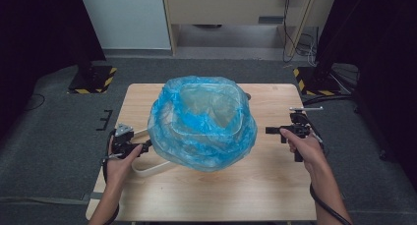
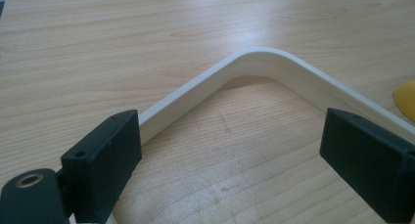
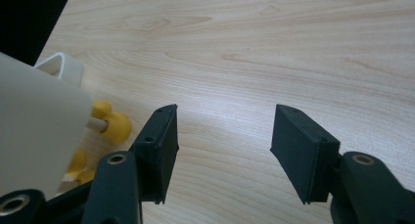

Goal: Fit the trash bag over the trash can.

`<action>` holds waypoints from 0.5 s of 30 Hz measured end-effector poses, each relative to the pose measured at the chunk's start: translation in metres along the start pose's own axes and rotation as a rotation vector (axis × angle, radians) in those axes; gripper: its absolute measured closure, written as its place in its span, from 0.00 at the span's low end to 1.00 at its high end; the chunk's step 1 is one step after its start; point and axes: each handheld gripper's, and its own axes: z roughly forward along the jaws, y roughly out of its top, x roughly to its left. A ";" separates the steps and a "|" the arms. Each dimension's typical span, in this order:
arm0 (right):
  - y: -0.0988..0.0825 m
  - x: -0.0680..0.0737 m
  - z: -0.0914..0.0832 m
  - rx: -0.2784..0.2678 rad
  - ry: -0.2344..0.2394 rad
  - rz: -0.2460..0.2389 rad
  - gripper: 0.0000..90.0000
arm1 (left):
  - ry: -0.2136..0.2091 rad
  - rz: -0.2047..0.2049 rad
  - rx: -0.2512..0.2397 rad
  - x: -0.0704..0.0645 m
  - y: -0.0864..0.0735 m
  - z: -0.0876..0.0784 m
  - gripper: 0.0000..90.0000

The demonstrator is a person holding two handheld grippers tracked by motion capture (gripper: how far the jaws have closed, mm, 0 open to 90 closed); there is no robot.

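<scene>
The white bin (image 1: 206,112) is veiled by the blue plastic bag (image 1: 196,151), so its walls and base are hidden. The white handle (image 2: 254,62) is cut off behind both jaws in the left gripper view, and its far ends are covered by the bag in the high view. A yellow piece (image 2: 406,99) is clipped by the right edge. The yellow wheel (image 3: 115,125) is partly hidden behind the bin's pale wall (image 3: 34,126).

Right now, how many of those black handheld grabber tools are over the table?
2. The left gripper is at the table's left edge, beside the blue plastic bag, jaws open over a white handle. The right gripper is at the right side, open and empty.
</scene>
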 end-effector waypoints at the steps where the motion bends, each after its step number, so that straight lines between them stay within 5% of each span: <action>1: -0.001 -0.002 0.002 0.004 -0.002 0.005 0.48 | 0.000 -0.001 0.001 0.000 0.000 0.000 0.09; 15: -0.018 -0.029 0.021 -0.017 -0.042 0.049 0.48 | -0.001 0.005 0.005 -0.001 0.000 0.001 0.09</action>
